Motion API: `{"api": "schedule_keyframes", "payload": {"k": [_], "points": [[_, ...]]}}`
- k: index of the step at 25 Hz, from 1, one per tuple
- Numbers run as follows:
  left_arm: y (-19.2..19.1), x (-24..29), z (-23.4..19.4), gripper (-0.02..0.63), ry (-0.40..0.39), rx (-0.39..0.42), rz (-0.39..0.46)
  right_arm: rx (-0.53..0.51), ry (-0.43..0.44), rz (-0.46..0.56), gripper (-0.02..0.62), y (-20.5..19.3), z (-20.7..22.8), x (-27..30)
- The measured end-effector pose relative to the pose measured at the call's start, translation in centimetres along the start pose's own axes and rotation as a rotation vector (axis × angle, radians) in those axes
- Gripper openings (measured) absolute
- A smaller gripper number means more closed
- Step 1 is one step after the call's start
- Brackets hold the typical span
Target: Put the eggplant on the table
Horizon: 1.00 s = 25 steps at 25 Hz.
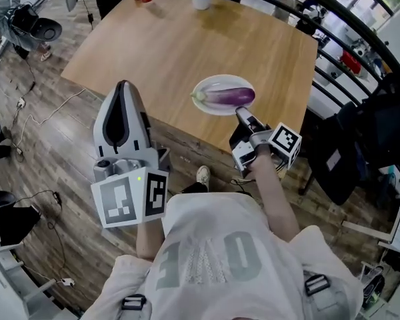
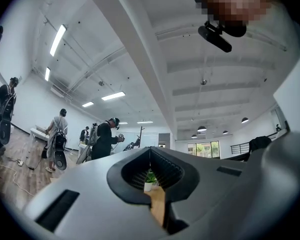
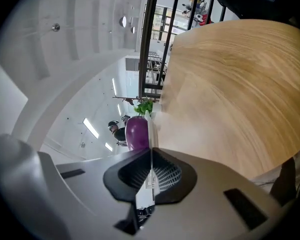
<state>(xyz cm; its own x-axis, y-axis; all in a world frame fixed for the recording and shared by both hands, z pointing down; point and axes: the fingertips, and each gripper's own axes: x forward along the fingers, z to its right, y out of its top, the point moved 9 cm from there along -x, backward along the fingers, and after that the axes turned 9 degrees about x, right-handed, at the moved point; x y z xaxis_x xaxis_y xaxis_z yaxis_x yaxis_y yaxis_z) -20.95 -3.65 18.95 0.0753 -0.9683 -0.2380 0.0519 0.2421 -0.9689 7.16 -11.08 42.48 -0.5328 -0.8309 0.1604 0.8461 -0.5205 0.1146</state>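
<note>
- Head view: the left gripper point(image 1: 123, 84) hangs off the near edge of the light wooden counter point(image 1: 187, 45), its fingers point(image 1: 139, 120) together. The right gripper point(image 1: 240, 112) meets the near rim of a round white plate point(image 1: 220, 81). The purple eggplant point(image 1: 227, 97) lies on that plate, just beyond the fingertips.
- Left gripper view: fingers closed on nothing, with a small green potted plant point(image 2: 150, 178) far beyond them.
- Right gripper view: fingers pressed shut on the plate's thin rim point(image 3: 149, 126), with the eggplant point(image 3: 136, 133) just past the tips and the counter point(image 3: 230, 94) to their right.
</note>
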Motion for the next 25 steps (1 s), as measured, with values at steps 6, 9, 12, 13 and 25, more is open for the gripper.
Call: {"api": "schedule_keyframes", "payload": {"k": [6, 9, 12, 13, 25], "points": [[-0.6, 2.3, -2.3, 0.009, -0.046, -0.017, 0.02, 0.003, -0.02, 0.048, 0.025, -0.6, -0.1, 1.6], [-1.4, 3.0, -2.3, 0.009, -0.05, -0.031, 0.012, -0.006, -0.04, 0.053, 0.025, -0.4, 0.1, 1.6], [-2.0, 3.8, -2.0, 0.009, -0.047, -0.034, 0.012, -0.022, -0.056, 0.053, 0.025, 0.3, 0.2, 2.1], [-2.2, 4.1, -2.0, 0.009, -0.042, -0.037, 0.009, -0.024, -0.061, 0.051, 0.025, 0.4, 0.2, 2.3], [-2.5, 6.6, -0.2, 0.009, -0.043, -0.03, -0.015, -0.038, -0.056, 0.015, 0.025, 2.0, -0.3, 4.6]]}}
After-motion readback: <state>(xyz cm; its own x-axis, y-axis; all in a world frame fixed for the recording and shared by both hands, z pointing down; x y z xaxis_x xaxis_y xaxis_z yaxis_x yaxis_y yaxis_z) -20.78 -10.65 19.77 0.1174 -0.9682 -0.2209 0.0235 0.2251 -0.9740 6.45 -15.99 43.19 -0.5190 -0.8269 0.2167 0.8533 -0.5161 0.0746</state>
